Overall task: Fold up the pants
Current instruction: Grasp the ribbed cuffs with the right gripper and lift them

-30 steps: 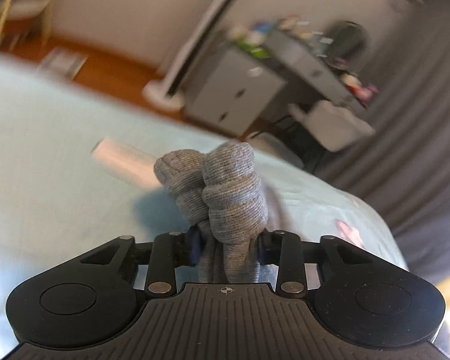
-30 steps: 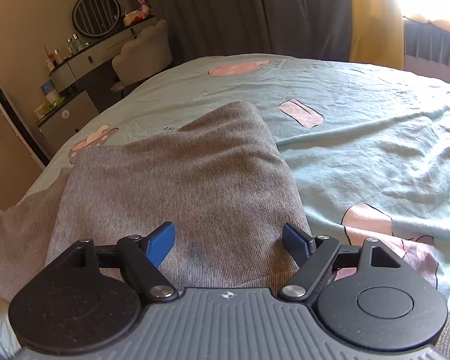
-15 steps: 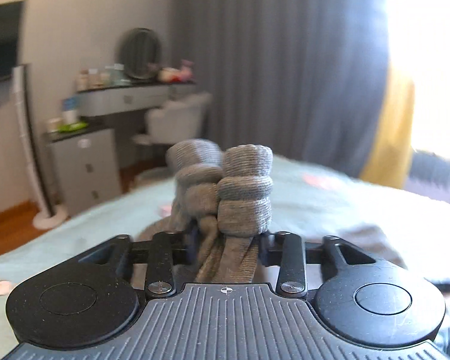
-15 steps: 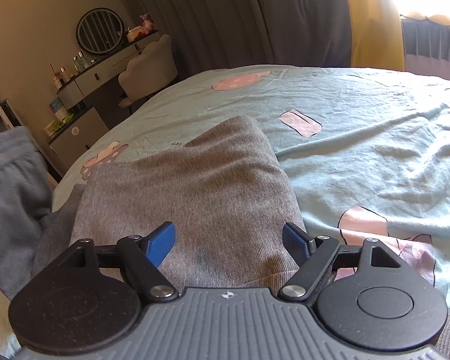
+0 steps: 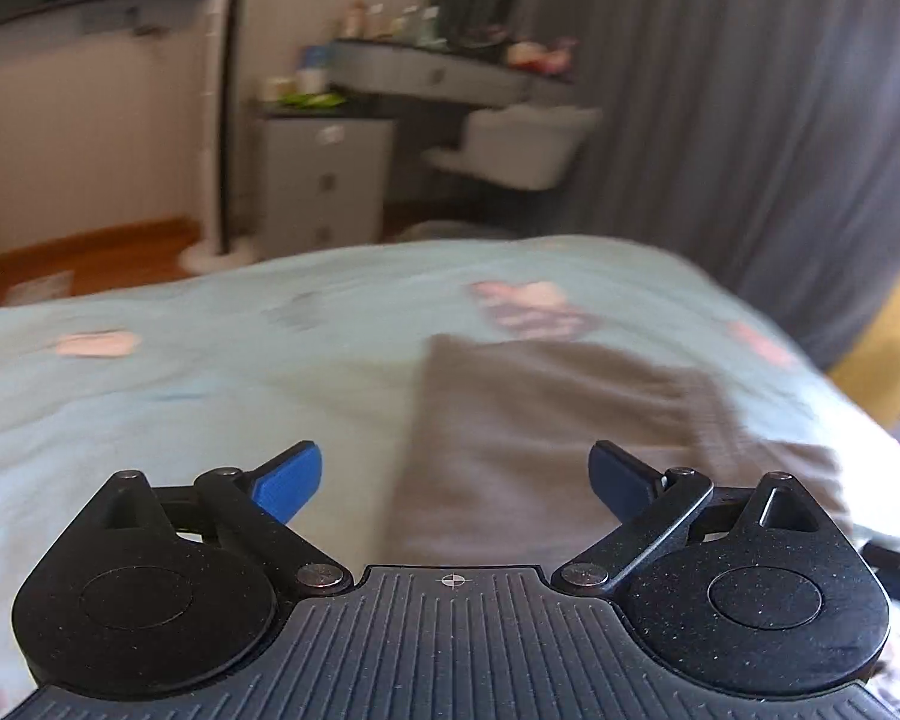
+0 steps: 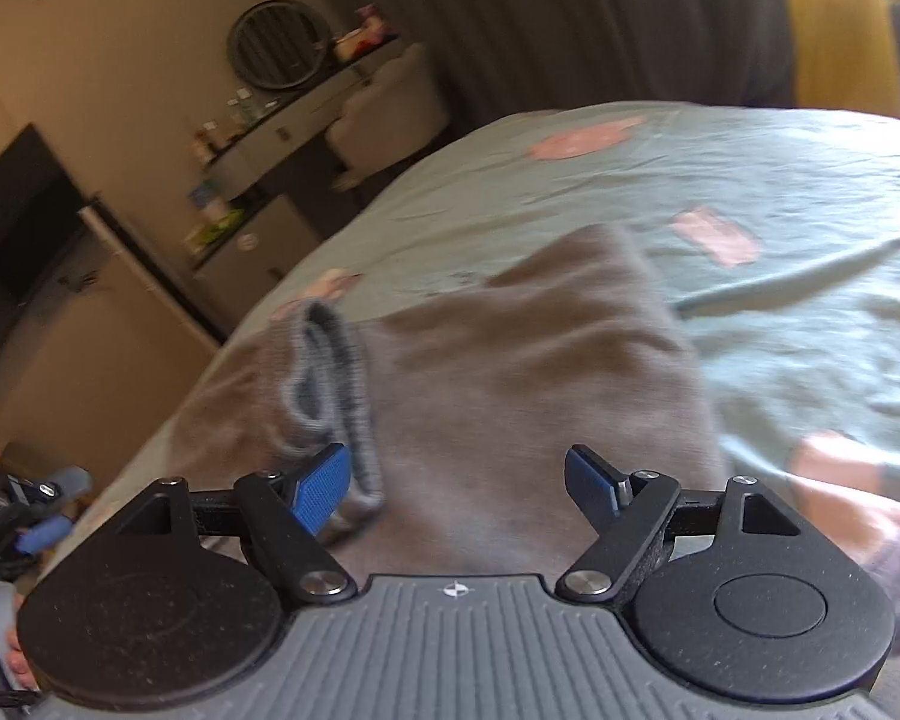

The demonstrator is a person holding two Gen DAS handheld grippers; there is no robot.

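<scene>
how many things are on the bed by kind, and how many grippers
pants: 1, grey, folded on the bed
grippers: 2, left and right, both with fingers apart, holding nothing
total: 3

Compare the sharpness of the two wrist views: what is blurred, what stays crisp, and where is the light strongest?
Left wrist view: the bedspread and pants are smeared, the left gripper stays crisp. Right wrist view: milder blur on the pants, the right gripper is sharp, and the brightest light is at the top right by the yellow curtain.
</scene>
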